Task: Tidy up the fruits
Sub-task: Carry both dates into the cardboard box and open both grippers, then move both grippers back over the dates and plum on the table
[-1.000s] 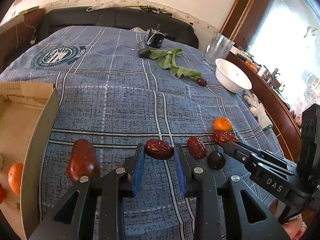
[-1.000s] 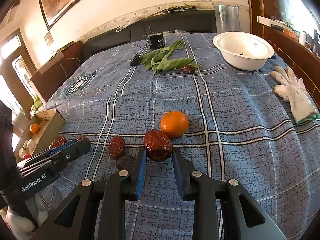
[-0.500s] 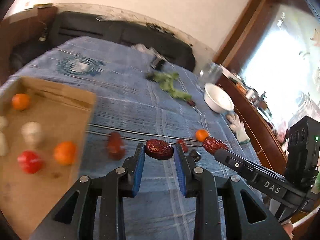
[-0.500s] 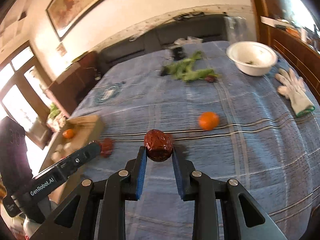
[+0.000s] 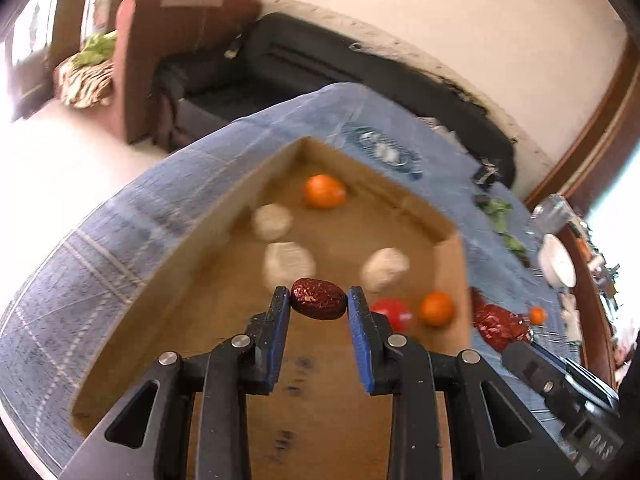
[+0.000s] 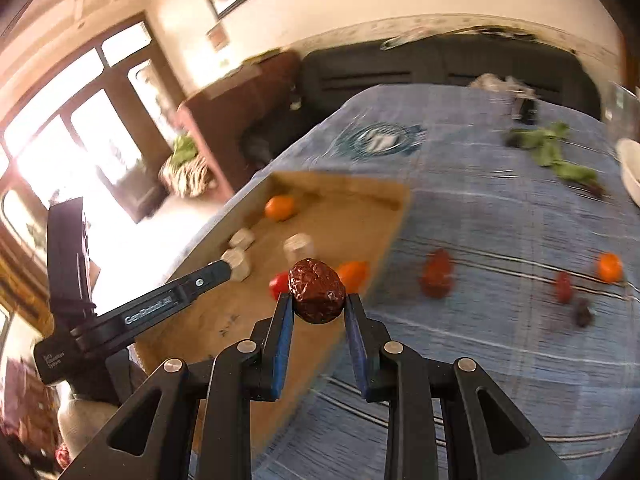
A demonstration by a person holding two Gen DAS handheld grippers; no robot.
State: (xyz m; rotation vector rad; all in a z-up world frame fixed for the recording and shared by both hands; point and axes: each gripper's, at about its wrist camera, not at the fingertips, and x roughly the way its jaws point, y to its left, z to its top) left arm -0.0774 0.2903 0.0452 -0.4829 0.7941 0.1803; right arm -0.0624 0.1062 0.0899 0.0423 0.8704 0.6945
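Note:
My left gripper [image 5: 319, 304] is shut on a wrinkled red date [image 5: 318, 297] and hangs over the open cardboard box [image 5: 200, 272]. The box holds two oranges [image 5: 324, 191], a red tomato [image 5: 394, 314] and three pale lumps [image 5: 289, 261]. My right gripper [image 6: 319, 307] is shut on a second red date [image 6: 317, 290], above the box's right wall [image 6: 384, 240]. The right gripper's date [image 5: 498, 322] shows at the right of the left wrist view. More dates [image 6: 437, 272] and an orange [image 6: 609, 267] lie on the blue checked cloth [image 6: 500, 220].
A white bowl [image 5: 557, 260] and green leaves [image 6: 556, 156] sit at the far right of the table. A dark sofa [image 6: 440, 72] runs behind it, with a brown cabinet [image 5: 160, 48] to its left. The table edge drops to a bright floor on the left.
Both grippers have swung left from over the cloth to the cardboard box, each still gripping its date. The box has come from the left edge to the middle of both views.

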